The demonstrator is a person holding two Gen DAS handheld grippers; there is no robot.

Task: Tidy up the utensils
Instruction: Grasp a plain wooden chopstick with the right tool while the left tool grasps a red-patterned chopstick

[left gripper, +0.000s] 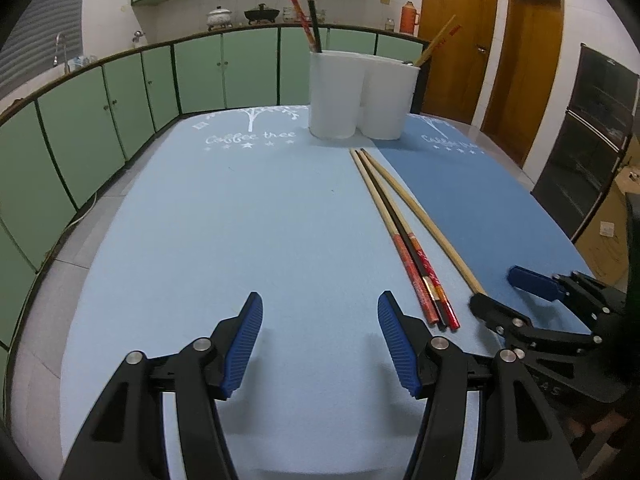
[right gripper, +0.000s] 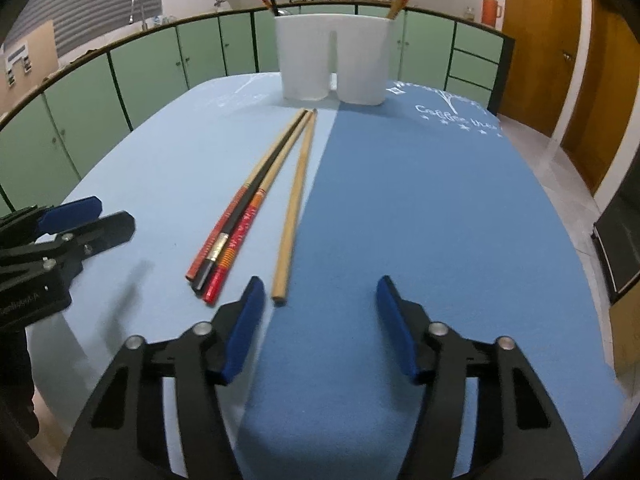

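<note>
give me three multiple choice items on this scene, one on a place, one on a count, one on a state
1. Where does the plain chopstick lie relative to the bundle?
A. in the holder
B. on the mat, right of the bundle
C. across the bundle

2. How many chopsticks lie on the mat?
A. two
B. four
C. seven

3. How is the right gripper?
A. jaws open, nothing between them
B. shut on a chopstick
C. holding the holder

Answers:
1 B: in the right wrist view it lies apart, to the right of the three that lie together, short of the holder.
2 B: three bundled plus one plain.
3 A: the pads stand apart over bare mat; the plain chopstick's end lies just ahead of the left pad.
</note>
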